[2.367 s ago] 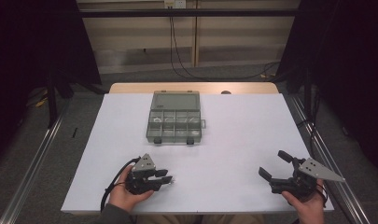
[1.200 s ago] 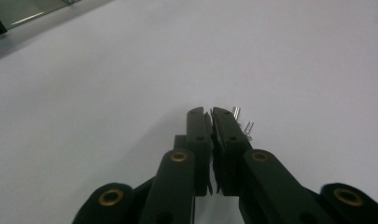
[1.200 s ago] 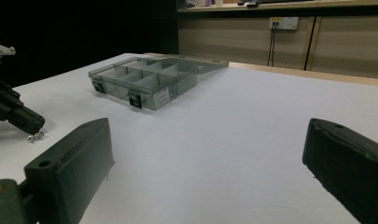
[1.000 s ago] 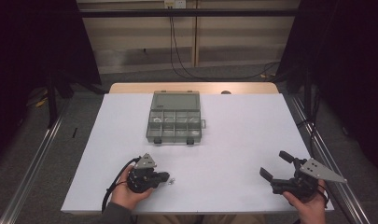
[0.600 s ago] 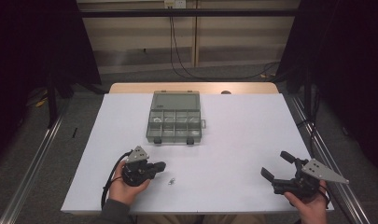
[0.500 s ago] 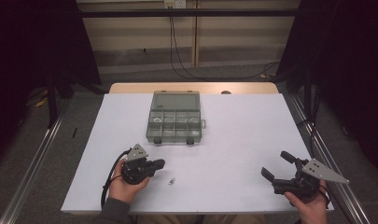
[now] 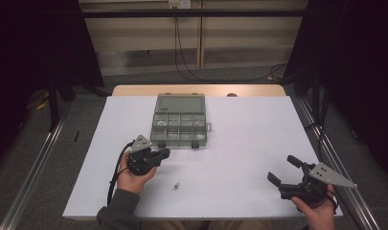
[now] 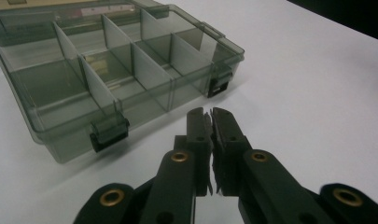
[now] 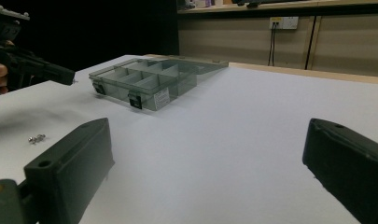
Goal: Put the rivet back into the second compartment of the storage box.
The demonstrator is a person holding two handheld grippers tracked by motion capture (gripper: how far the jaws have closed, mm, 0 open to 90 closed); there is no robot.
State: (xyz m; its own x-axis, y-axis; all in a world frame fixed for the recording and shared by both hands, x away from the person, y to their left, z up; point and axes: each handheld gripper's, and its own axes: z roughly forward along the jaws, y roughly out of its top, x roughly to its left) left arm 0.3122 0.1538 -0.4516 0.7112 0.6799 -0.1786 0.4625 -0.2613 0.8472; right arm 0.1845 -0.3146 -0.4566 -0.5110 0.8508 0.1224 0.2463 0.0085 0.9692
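The room is dim around the edges, with dark curtains hanging on both sides and a pale panelled wall (image 7: pixel 148 38) at the back, where a black cable (image 7: pixel 178 52) drops from a wall socket (image 7: pixel 178 4) and trails across the grey carpeted floor (image 7: pixel 48 163). Metal rails (image 7: pixel 33 172) run along the floor on either side of the table. The tabletop (image 7: pixel 249 143) is covered in a plain white sheet, with a strip of bare wood (image 7: pixel 196 90) showing along its far edge.

A smoky-grey clear plastic compartment box (image 7: pixel 179 125) sits open a little left of centre toward the far side, its lid laid back flat and two dark latches on its near wall. From the left gripper view its dividers (image 8: pixel 140 70) stand upright.

The left gripper (image 7: pixel 164 153), held in a hand in a grey sleeve, hovers just off the box's near left corner, pointing toward it; its jaws are pressed together, and in the right gripper view a tiny pale bit pokes from their tip (image 9: pixel 73 81), too small to make out. A few small metal screws (image 7: pixel 176 185) lie loose on the sheet nearer the person, apart from the box and from both grippers.

The right gripper (image 7: pixel 283 170) rests low at the near right corner of the tabletop, well away from the box, its jaws spread wide with nothing between them.
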